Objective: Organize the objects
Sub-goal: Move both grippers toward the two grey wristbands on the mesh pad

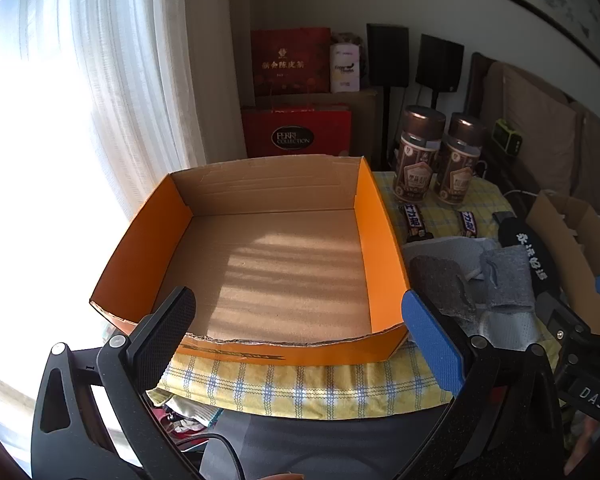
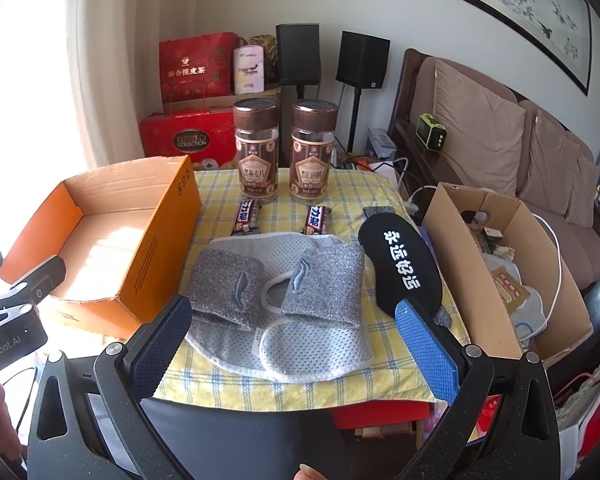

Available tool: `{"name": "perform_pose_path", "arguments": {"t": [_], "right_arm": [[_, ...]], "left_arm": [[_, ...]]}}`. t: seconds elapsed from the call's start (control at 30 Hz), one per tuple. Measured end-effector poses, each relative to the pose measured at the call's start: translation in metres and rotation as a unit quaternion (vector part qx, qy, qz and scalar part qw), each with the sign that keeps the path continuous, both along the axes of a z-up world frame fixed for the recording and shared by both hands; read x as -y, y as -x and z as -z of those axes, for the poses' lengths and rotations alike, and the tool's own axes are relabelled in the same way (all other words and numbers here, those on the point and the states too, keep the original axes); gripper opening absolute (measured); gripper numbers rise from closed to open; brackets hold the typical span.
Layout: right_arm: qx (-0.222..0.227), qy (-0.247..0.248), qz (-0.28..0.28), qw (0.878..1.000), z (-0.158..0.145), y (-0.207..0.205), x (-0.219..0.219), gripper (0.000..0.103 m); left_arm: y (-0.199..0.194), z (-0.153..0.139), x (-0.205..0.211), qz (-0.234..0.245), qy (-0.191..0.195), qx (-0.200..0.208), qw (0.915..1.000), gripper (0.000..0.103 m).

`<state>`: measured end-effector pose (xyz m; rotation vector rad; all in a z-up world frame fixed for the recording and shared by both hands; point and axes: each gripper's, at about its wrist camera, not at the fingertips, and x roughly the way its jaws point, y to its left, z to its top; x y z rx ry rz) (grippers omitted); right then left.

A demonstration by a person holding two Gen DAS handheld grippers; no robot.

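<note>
Orange box [image 2: 100,240] sits at the left of the bench [image 2: 340,192], open top, nothing in it. Left gripper [image 1: 296,332] hangs at the box's near wall, fingers spread wide, nothing between them. It also shows at the left edge of the right wrist view.

Right of the box, on the yellow checked cloth: grey brace [image 2: 284,300] lies flat in the middle, folded over itself, just beside the box's right wall. Right gripper [image 2: 292,344] hovers above the brace's near edge, fingers spread wide, holding nothing.

Step, as I read it: the start, nothing packed yet, first pick pending. Brace looks like the likely first target since the right gripper is lined up on it. Next move calls for dropping down, pinching a thick folded part rather than the thin mesh, then carrying it left over the box wall. It's soft fabric, so it will probably sag and could catch the wall.

Counts, left to right:
- 1 orange box
- 2 jars [image 2: 256,156] upright at the back, side by side
- 2 snack bars [image 2: 246,218] in front of the jars, apart from each other
- 1 brace
- 1 black eye mask [image 2: 400,264] right of the brace, white characters on it
- 1 brown carton [image 2: 452,248] at far right, off the cloth, already holding clutter
</note>
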<state>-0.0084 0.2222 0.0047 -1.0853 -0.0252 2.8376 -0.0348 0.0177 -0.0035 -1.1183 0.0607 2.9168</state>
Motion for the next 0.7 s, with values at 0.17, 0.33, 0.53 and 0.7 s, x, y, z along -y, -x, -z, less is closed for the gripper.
{"name": "perform_pose_path", "arguments": {"t": [0.17,0.33,0.53,0.7], "right_arm": [[0.001,0.003,-0.003,1.0,-0.001,0.009,-0.002,0.103],[-0.003,0.01,-0.018,1.0,-0.004,0.021,-0.008,0.103],[-0.01,0.011,-0.023,1.0,-0.011,0.046,-0.025,0.103],[-0.02,0.009,-0.022,1.0,-0.017,0.078,-0.043,0.103]], "left_arm": [[0.01,-0.002,-0.001,0.009,-0.012,-0.001,0.9999,0.103],[0.029,-0.005,0.001,0.023,-0.035,-0.003,0.9991,0.103],[0.058,-0.015,-0.002,0.037,-0.031,-0.016,0.9987,0.103],[0.089,-0.031,-0.015,0.073,-0.04,-0.02,0.9963,0.103]]}}
